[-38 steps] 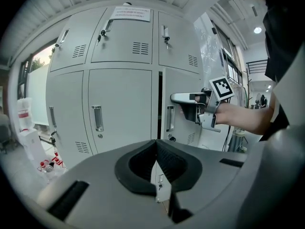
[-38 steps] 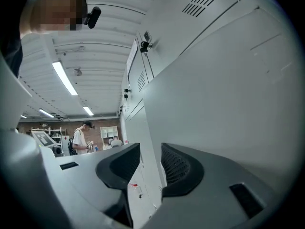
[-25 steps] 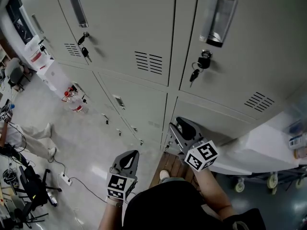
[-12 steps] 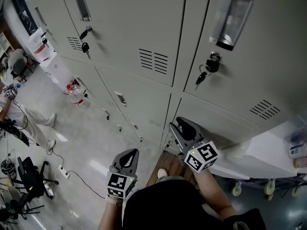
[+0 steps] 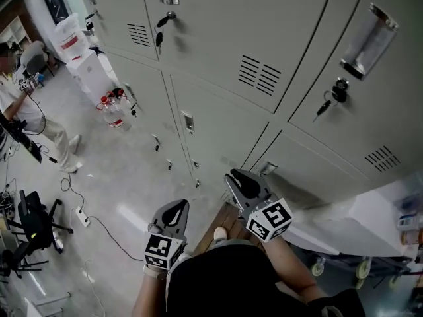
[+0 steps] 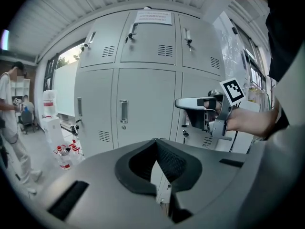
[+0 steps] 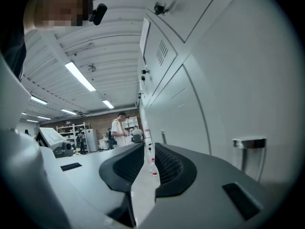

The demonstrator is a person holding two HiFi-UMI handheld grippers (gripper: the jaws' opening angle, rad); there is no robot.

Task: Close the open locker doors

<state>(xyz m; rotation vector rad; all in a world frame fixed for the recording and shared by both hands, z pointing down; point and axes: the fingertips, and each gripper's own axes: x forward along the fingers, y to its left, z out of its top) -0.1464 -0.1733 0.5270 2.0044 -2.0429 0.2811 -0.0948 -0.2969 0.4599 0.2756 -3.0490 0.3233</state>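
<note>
The right tongs (image 5: 239, 180) hover just beside the lockers (image 5: 218, 124), having just been closing on nothing, a slit remaining; the left tongs (image 5: 173, 213) hang farther out, pressed together, empty; the locker doors (image 5: 251, 25) look flush shut; the head view has swung left along the lockers since a second ago.

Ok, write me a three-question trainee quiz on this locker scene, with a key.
1. True or false: the left gripper is clamped on a locker handle.
2. What stands on the floor by the lockers? A) a ladder B) red-capped bottles C) a bucket
3. Fill in: from the locks on the upper lockers hang ____.
Key: 1 false, it is shut on nothing; 2 B; 3 keys.
</note>
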